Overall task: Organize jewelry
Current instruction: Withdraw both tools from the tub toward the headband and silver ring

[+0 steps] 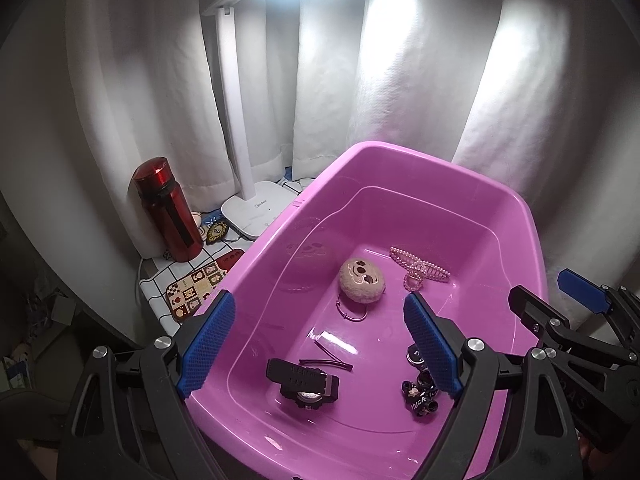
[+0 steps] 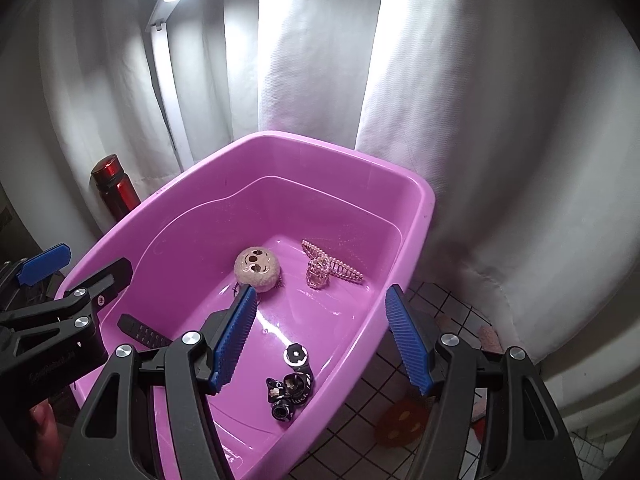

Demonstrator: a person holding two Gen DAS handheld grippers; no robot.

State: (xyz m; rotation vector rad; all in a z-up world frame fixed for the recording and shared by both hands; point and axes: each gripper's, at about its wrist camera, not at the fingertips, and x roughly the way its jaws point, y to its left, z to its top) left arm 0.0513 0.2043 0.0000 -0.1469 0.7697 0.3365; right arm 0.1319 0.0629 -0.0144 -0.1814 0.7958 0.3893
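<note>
A purple plastic tub (image 1: pixel 532 232) holds the jewelry. Inside lie a plush round keychain with a face (image 1: pixel 362 284), a pearl hair claw (image 1: pixel 420 268), a black watch (image 1: pixel 304 384), thin black hairpins (image 1: pixel 328 360) and a black bead bracelet (image 1: pixel 420 396). My left gripper (image 1: pixel 320 344) hovers open over the tub's near half, with nothing between its blue pads. My right gripper (image 2: pixel 322 336) hangs open and empty over the tub's near right rim. The bracelet (image 2: pixel 290 392), keychain (image 2: pixel 256 268) and hair claw (image 2: pixel 328 268) lie below and beyond it. Each gripper shows at the edge of the other's view.
A red bottle (image 1: pixel 168 208) and a white desk lamp (image 1: pixel 256 208) stand left of the tub, in front of a white curtain (image 1: pixel 400 100). A checked patterned cloth (image 1: pixel 192 284) covers the table, and its right part (image 2: pixel 400 400) shows beside the tub.
</note>
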